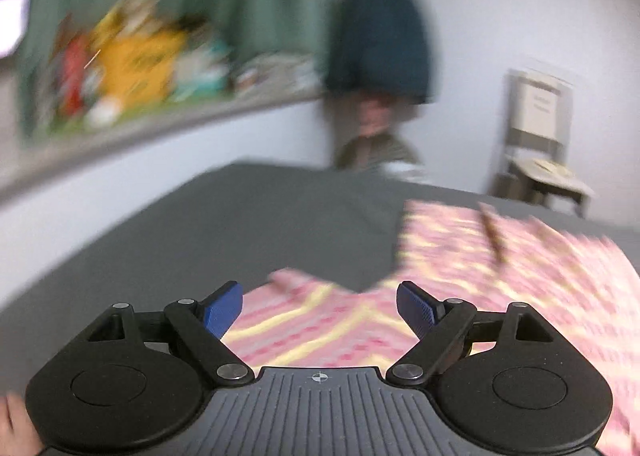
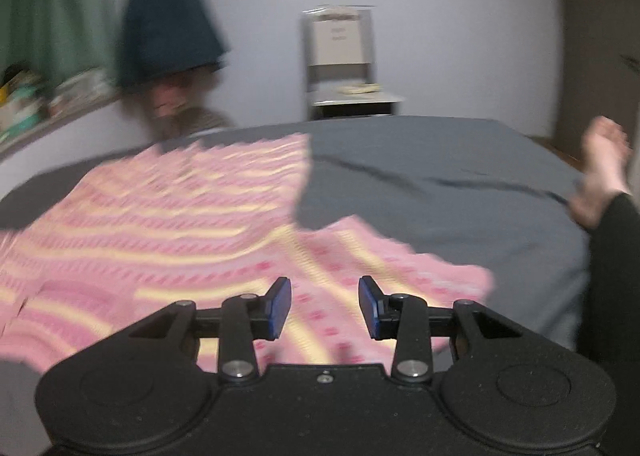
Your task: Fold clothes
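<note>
pink-and-yellow knit garment (image 2: 168, 216) lies spread on the grey bed (image 2: 440, 184), toward its left side. left claw (image 1: 320, 310) wide, empty; right claw (image 2: 325, 306) narrower, nothing gripped. judgement: next pinch both near-edge corners evenly and keep the hem taut before folding over.

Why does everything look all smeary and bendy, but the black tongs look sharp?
Left wrist view: the shelf of toys and the pink blanket are streaked with motion blur, while the left tongs stay crisp, being fixed to the camera. Right wrist view: blanket and chair are softly smeared, right tongs sharp. In both, the fisheye lens curves straight edges and darkens the corners.
</note>
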`<state>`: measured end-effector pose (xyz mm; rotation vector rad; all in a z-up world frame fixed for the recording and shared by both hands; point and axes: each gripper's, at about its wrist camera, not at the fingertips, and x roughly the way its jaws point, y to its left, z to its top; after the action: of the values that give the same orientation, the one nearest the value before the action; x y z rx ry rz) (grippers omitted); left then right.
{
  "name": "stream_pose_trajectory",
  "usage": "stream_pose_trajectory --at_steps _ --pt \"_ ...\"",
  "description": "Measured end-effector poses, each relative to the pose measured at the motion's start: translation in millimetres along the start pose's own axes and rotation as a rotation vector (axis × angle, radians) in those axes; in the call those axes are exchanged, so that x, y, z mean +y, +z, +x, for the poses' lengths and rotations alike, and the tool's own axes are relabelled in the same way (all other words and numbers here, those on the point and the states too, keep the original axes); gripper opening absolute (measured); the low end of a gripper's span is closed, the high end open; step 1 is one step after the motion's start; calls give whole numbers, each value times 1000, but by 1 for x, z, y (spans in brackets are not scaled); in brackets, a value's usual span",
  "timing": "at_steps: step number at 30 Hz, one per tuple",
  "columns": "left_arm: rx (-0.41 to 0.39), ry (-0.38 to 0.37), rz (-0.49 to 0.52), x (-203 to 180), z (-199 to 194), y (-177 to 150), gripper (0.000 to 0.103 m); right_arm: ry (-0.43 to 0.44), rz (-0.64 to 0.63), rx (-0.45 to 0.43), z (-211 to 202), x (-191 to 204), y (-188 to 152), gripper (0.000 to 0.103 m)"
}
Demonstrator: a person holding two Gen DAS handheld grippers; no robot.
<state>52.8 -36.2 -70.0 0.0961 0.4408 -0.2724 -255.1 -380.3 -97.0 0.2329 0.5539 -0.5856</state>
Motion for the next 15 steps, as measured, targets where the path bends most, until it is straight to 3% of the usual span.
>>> stream_pose_trajectory --at_steps 4,6,7,8,9,12,15 --pt "81 -172 180 -53 -3 -22 85 25 -48 127 22 7 -14 38" --pt "161 -208 203 -69 4 -38 85 14 -68 123 23 9 -22 50" --pt "204 -222 210 -76 7 -46 85 -8 -93 112 23 13 -26 69" --pt "239 -228 212 -81 12 -54 85 -65 -110 87 23 17 -31 97" --pt "262 -227 208 -82 14 -62 85 -130 -125 59 23 21 -37 103" --pt "260 -205 154 -81 12 -76 85 -133 -68 40 25 15 -42 103" --pt "244 -172 124 -79 7 -83 99 -118 -14 47 26 8 -42 103"
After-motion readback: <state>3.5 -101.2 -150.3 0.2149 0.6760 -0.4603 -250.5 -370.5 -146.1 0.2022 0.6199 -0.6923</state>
